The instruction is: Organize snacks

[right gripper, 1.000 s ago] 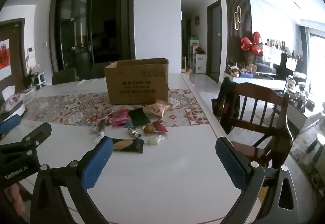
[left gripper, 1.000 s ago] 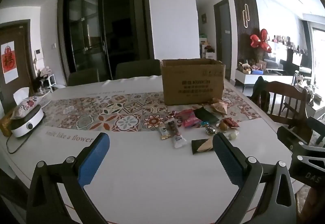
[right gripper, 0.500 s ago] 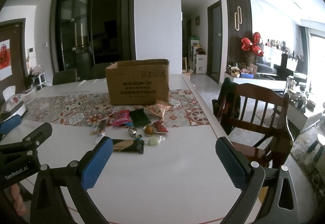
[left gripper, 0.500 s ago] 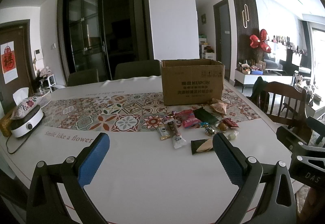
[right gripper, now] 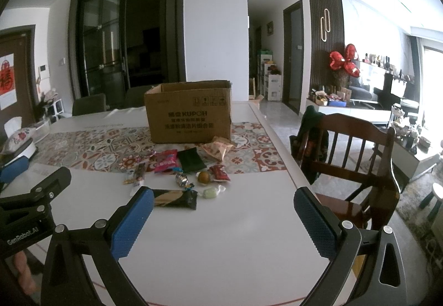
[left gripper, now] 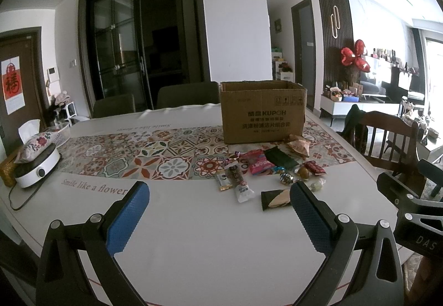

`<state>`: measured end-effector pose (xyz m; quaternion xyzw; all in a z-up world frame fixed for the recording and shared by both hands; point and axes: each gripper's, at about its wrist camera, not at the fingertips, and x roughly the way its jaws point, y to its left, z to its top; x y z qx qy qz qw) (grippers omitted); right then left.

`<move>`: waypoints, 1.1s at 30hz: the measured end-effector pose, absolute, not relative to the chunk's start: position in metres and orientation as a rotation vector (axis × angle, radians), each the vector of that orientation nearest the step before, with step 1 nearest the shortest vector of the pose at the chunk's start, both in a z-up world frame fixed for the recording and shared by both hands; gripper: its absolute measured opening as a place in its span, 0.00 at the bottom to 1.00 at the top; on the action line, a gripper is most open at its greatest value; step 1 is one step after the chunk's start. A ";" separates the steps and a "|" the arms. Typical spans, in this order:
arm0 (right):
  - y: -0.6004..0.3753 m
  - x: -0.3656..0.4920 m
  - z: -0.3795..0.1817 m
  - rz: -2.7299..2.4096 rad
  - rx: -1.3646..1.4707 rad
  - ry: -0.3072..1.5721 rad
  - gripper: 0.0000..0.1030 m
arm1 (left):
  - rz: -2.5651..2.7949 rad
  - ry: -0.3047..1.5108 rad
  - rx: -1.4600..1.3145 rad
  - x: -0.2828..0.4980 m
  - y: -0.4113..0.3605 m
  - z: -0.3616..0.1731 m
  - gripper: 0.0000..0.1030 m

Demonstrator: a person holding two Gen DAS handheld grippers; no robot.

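Left gripper spread wide, empty, above table. Right gripper likewise wide, touching nothing; snacks lie ahead.

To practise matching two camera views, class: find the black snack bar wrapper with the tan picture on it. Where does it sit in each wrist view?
Left wrist view: the black snack bar wrapper lies right of centre, just left of the right blue pad.
Right wrist view: the wrapper lies left of centre, just right of the left blue pad.
Shared landmark: the cardboard box stands behind the snacks in both.
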<state>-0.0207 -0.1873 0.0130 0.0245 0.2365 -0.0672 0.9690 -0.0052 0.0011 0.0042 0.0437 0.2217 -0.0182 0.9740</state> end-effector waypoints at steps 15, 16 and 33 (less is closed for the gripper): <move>-0.187 -0.021 0.013 -0.136 0.050 0.478 0.99 | -0.037 0.446 0.088 -0.005 0.001 0.004 1.00; -0.187 -0.021 0.013 -0.136 0.050 0.478 0.99 | -0.036 0.446 0.088 -0.006 0.001 0.005 1.00; -0.187 -0.021 0.013 -0.136 0.050 0.479 0.99 | -0.036 0.447 0.089 -0.006 0.001 0.005 1.00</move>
